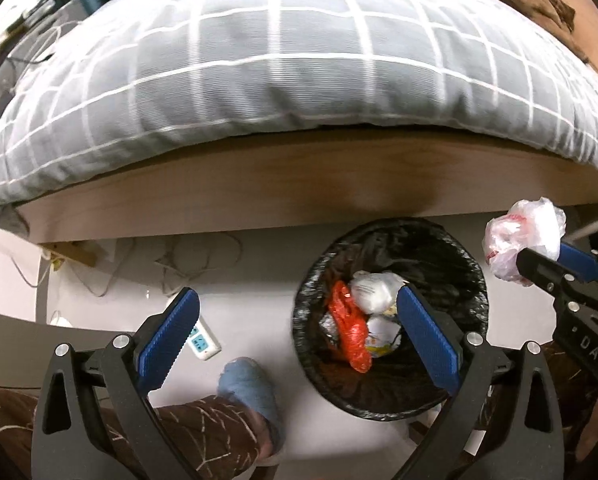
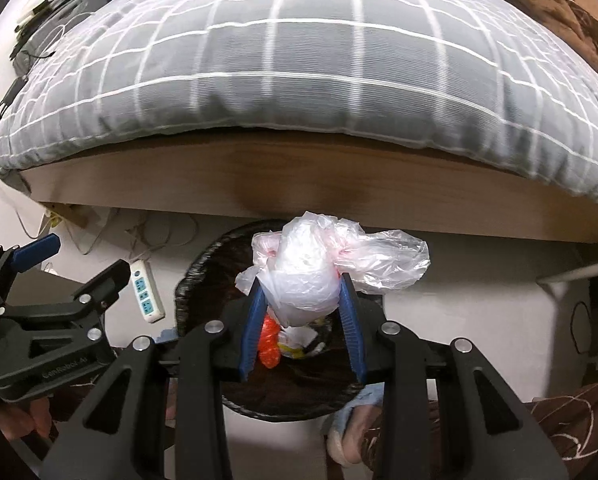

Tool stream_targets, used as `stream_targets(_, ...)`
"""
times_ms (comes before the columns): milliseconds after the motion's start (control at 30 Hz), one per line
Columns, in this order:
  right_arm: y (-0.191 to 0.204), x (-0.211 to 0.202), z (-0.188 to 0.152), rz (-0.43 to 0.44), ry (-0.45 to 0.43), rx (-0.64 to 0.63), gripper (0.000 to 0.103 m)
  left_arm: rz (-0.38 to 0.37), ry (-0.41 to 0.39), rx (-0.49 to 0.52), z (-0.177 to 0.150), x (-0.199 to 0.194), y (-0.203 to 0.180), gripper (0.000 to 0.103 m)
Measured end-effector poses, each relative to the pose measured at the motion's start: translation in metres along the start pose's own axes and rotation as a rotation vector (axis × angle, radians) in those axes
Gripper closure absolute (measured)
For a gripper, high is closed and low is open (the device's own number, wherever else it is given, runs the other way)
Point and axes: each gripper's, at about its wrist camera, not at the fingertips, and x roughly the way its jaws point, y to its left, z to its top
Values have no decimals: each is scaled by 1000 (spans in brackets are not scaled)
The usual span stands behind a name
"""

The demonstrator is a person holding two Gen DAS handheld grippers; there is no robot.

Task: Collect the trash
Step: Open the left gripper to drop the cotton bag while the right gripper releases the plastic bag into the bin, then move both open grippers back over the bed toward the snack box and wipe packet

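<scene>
A round bin with a black liner (image 1: 419,248) stands on the floor against the bed frame; in the right wrist view its rim (image 2: 187,292) shows below my gripper. Inside lie a red bag (image 1: 349,328) and crumpled white wrappers (image 1: 375,292). My right gripper (image 2: 302,284) is shut on a wad of clear plastic bag (image 2: 307,276), held above the bin's mouth. In the left wrist view that bag (image 1: 519,236) and right gripper (image 1: 543,254) hang over the bin's right edge. My left gripper (image 1: 297,292) is open wide, nothing between its pads, over the bin's left side.
A bed with a grey checked duvet (image 1: 299,80) and wooden frame (image 1: 299,192) blocks the far side. A white power strip (image 2: 145,292) and cables lie on the floor to the left. A person's foot in a blue sock (image 1: 251,388) stands beside the bin.
</scene>
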Motion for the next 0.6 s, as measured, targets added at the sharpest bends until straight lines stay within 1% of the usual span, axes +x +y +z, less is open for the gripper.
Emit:
stream_targets(133,14,6,1,4,16,-19,68,13,-10,-21,-1,-3,15,6)
stream_targets(267,27,9,4,-1,14,-34,66,23,-9,-34,-2,-4,25,6)
stream_targets(300,31,6,4,-5,12,-38,62,24,-9,-39,-2,-2,27,6)
stream_targets(367,30,6,4,-8,5,-37,58,26,-13,-41,-2,-3,31,6)
stream_targets(433,35,6,6,-16,-3,-36,52,30,-21,-43,-1,-5,31,6)
stream_targets(500,33,3,7,-24,-14,-34,45,30,-31,-44,1,-9,32,6)
stream_targets(533,31,1,7,-25,-19,-33,43,30,-36,-44,2,-11,32,6)
stream_targets(600,28,-5,9,-38,-41,-32,33,26,-45,-45,4,-16,32,6)
